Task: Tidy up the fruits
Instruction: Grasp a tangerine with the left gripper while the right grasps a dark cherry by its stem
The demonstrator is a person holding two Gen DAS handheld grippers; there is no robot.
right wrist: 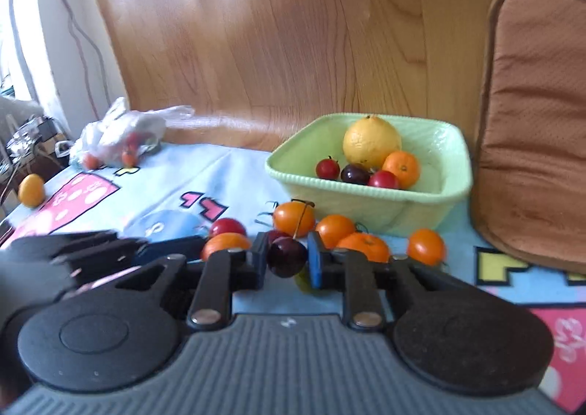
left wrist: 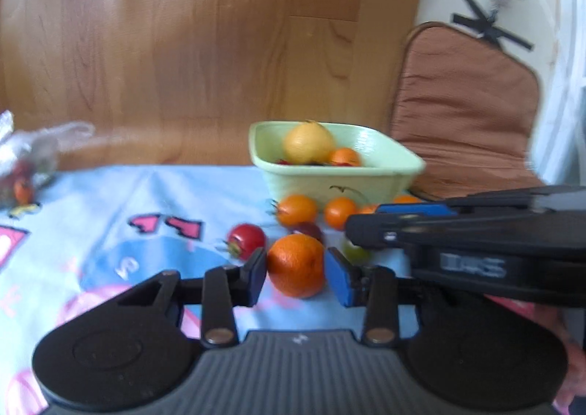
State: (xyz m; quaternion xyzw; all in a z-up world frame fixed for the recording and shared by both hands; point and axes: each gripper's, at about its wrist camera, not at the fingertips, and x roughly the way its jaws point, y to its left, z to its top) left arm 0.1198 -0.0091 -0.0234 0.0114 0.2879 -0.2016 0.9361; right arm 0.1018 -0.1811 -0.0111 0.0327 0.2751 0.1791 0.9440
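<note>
The left claw [left wrist: 295, 274] grips an orange [left wrist: 296, 265]. The right claw [right wrist: 286, 261] grips a cherry [right wrist: 286, 256]. The bowl [right wrist: 432, 195] sits at one o'clock.

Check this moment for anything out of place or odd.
One small orange fruit sits alone at the cloth's far left edge, apart from the pile by the green bowl. More fruit remains inside a crumpled plastic bag. Nothing looks spilled or damaged.

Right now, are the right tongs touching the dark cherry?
Touching. In the right wrist view, the right tongs have both blue pads pressed against the dark cherry, one on each side, with no gap showing.
</note>
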